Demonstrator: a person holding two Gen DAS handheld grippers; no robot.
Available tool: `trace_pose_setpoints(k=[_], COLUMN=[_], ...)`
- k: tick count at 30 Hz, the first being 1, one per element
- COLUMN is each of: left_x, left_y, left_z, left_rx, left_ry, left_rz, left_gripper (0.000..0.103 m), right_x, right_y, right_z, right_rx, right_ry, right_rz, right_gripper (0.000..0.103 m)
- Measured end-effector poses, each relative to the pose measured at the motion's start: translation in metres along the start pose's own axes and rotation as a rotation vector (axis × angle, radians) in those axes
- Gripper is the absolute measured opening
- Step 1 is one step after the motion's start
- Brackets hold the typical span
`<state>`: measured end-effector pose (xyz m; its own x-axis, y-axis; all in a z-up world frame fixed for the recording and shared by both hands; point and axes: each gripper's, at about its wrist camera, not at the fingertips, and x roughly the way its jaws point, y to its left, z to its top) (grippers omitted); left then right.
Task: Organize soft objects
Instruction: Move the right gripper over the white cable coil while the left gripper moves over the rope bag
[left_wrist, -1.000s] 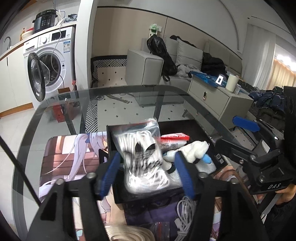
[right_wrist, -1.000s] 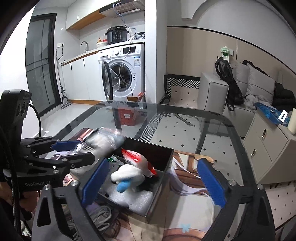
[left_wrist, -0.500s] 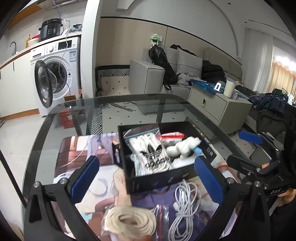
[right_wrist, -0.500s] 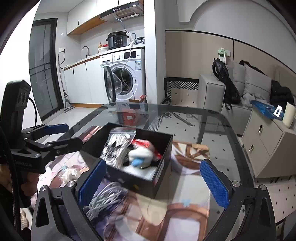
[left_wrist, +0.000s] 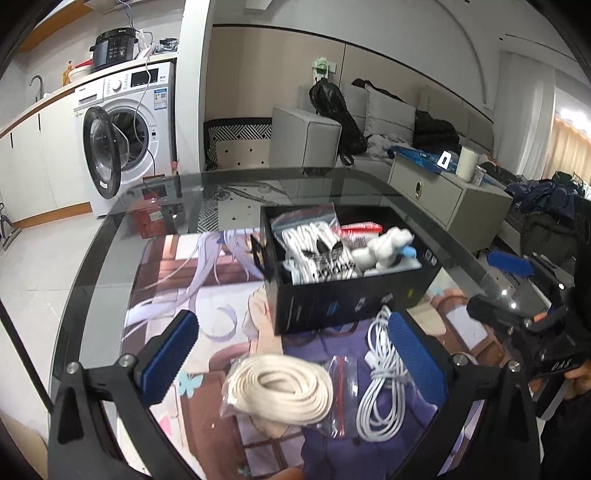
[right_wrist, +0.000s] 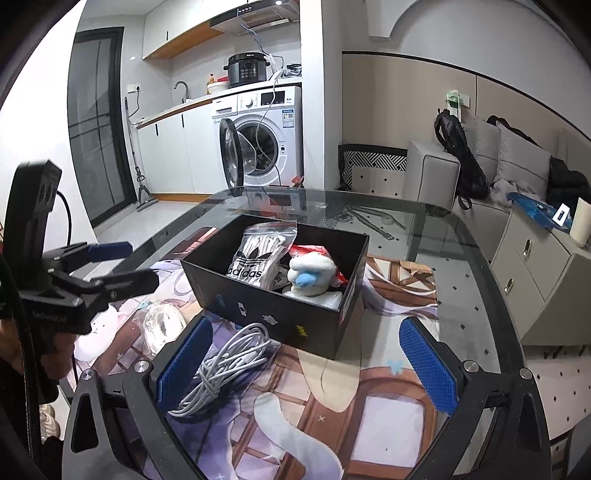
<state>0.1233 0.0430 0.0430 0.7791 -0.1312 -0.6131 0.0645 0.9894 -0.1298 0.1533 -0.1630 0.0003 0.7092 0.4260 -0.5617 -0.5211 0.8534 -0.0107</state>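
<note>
The black box (left_wrist: 354, 295) is the reference point; it stands on a printed mat (left_wrist: 184, 266) on the glass table (left_wrist: 110, 236).

Inside the box, at its left end in the left wrist view: a clear bag of white laces (left_wrist: 317, 251) with a black trefoil logo. Beside it, at the right end: a white plush toy (left_wrist: 388, 247) with a blue tip, lying over a red-and-white packet (left_wrist: 360, 229).

In front of the box, on the mat: a bagged coil of cream rope (left_wrist: 280, 387) and, just beside it, a bundle of white cable (left_wrist: 384, 373).

Left gripper (left_wrist: 291, 354): jaws spread fully wide, having just been opening; nothing is pinched. It hovers on the near side of the box, above the rope coil.

Right gripper (right_wrist: 306, 362): jaws spread wide, empty, on the near side of the box, above the cable bundle.
</note>
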Motion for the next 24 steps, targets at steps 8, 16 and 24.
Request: trace_pose_setpoints(k=[8,16,24], left_x=[0.003,0.009,0.015], left_y=[0.006,0.01,0.014], left_z=[-0.019,-0.033,-0.034], left_rx=[-0.009,-0.002,-0.005], left_ry=[0.031,0.067,0.091], left_rz=[0.011,0.035,0.036], left_gripper=[0.103,0.103,0.103], right_x=[0.004,0.017,0.039], right_y=[0.002,0.005,0.012], right_z=[-0.009,-0.02,-0.026], right_rx=[0.009,0.014,0.041], right_ry=[0.035,0.082,0.16], right_rz=[0.005,0.015,0.033], right_gripper=[0.103,0.103,0.103])
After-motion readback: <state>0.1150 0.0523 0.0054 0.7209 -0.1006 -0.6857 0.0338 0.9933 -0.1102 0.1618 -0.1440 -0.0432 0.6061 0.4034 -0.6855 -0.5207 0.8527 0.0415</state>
